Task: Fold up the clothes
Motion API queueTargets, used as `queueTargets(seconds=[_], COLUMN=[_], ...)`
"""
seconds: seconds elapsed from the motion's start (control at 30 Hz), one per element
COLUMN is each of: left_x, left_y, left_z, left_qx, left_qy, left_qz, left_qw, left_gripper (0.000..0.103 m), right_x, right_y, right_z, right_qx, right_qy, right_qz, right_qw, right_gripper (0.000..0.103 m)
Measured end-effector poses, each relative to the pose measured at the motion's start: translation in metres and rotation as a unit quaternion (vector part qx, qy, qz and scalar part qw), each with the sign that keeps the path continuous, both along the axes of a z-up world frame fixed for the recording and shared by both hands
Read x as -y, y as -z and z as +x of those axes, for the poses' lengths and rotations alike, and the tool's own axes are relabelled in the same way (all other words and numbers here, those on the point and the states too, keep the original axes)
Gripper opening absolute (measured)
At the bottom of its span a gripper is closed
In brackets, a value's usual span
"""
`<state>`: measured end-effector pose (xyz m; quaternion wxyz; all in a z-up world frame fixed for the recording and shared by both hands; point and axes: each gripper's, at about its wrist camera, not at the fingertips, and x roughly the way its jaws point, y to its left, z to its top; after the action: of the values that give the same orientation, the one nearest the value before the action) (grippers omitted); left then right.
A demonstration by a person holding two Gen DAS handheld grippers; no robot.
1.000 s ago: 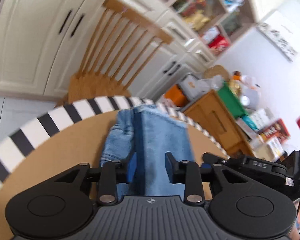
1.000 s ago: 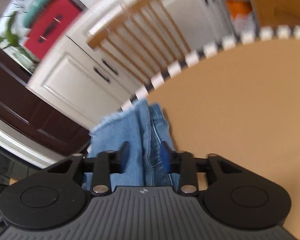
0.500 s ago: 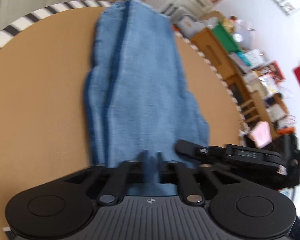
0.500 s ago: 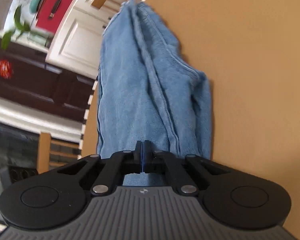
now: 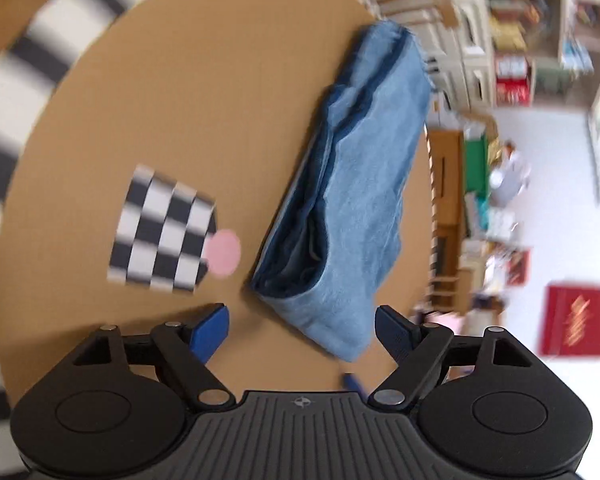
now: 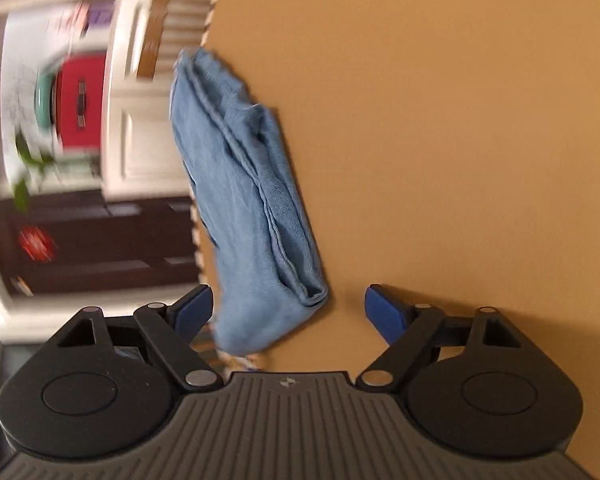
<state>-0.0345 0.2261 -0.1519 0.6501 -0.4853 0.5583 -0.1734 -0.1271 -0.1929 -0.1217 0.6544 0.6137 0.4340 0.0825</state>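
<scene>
A folded pair of light blue jeans (image 5: pixel 356 184) lies as a long narrow bundle on the round tan table (image 5: pixel 188 92), near its edge. It also shows in the right wrist view (image 6: pixel 244 196). My left gripper (image 5: pixel 302 330) is open and empty, raised above the near end of the jeans. My right gripper (image 6: pixel 288 306) is open and empty, also raised above the near end, with that end between its fingers in the picture. Neither gripper touches the cloth.
A black and white checkered card (image 5: pixel 164 232) with a pink dot (image 5: pixel 223 253) lies on the table left of the jeans. The table has a striped rim (image 5: pixel 28 56). A wooden chair (image 6: pixel 156 32), cabinets and shelves (image 5: pixel 512 40) stand beyond the edge.
Both grippers were shut on the jeans' end half a second ago; both have opened, let go and lifted away. The jeans now lie folded over on the table.
</scene>
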Motion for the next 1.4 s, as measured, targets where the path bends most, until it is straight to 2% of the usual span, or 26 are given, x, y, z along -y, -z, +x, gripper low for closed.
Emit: queueTargets(seconds=[0.03,0.1,0.27,0.33,0.5,0.63,0.73,0.8,0.83,0.9,0.93,1.0,1.1,1.27,1.3,1.37,1.4], left_x=[-0.003,-0.004,0.003,0.007,0.016,0.017,0.018,0.018,0.019,0.017,0.016,0.015,0.014,0.019,0.02,0.023,0.024], left_y=[0.006,0.012,0.016,0.016,0.016,0.019,0.018,0.017,0.017,0.016,0.016,0.015,0.016,0.016,0.016,0.017,0.017], left_z=[-0.001,0.002,0.01,0.014,0.026,0.035,0.037,0.036,0.035,0.031,0.029,0.025,0.021,0.022,0.024,0.028,0.033], left_qx=[-0.011,-0.02,-0.027,-0.03,-0.031,-0.03,-0.027,-0.025,-0.024,-0.027,-0.029,-0.029,-0.028,-0.025,-0.02,-0.013,-0.01], left_qy=[-0.009,-0.017,-0.021,-0.025,-0.026,-0.025,-0.02,-0.017,-0.018,-0.027,-0.03,-0.036,-0.045,-0.056,-0.06,-0.072,-0.07], left_qz=[-0.023,-0.039,-0.037,-0.033,-0.025,-0.04,-0.036,-0.028,-0.027,-0.026,-0.024,-0.021,-0.025,-0.034,-0.036,-0.035,-0.032], left_qw=[0.9996,0.9989,0.9988,0.9987,0.9989,0.9985,0.9988,0.9991,0.9992,0.9989,0.9988,0.9987,0.9983,0.9976,0.9973,0.9967,0.997], left_gripper=[0.082,0.08,0.08,0.08,0.08,0.082,0.081,0.079,0.078,0.077,0.077,0.077,0.078,0.091,0.091,0.085,0.077], right_x=[-0.001,-0.001,-0.014,-0.018,-0.025,-0.03,-0.03,-0.029,-0.029,-0.025,-0.023,-0.018,-0.019,-0.022,-0.022,-0.022,-0.02], right_y=[0.002,0.002,0.005,0.001,0.004,0.001,0.001,0.0,-0.001,0.002,0.006,0.018,0.018,-0.012,-0.016,-0.023,-0.023], right_z=[0.002,0.006,0.019,0.02,0.027,0.04,0.043,0.042,0.041,0.037,0.035,0.027,0.02,0.023,0.027,0.034,0.036], right_qx=[0.0,-0.008,-0.041,-0.04,-0.052,-0.042,-0.039,-0.039,-0.04,-0.063,-0.079,-0.078,-0.072,0.016,0.018,0.017,0.012], right_qy=[0.003,-0.001,-0.024,-0.028,-0.013,-0.025,-0.024,-0.027,-0.03,-0.028,-0.024,-0.002,0.016,0.025,0.019,0.007,0.008], right_qz=[0.005,0.008,0.023,0.013,0.034,0.02,0.021,0.013,0.005,-0.011,-0.019,0.024,0.037,0.085,0.079,0.066,0.065], right_qw=[1.0,1.0,0.999,0.999,0.998,0.999,0.999,0.999,0.999,0.998,0.996,0.997,0.997,0.996,0.997,0.998,0.998], right_gripper=[0.084,0.088,0.089,0.089,0.088,0.09,0.09,0.086,0.079,0.046,0.023,0.023,0.025,0.023,0.023,0.023,0.023])
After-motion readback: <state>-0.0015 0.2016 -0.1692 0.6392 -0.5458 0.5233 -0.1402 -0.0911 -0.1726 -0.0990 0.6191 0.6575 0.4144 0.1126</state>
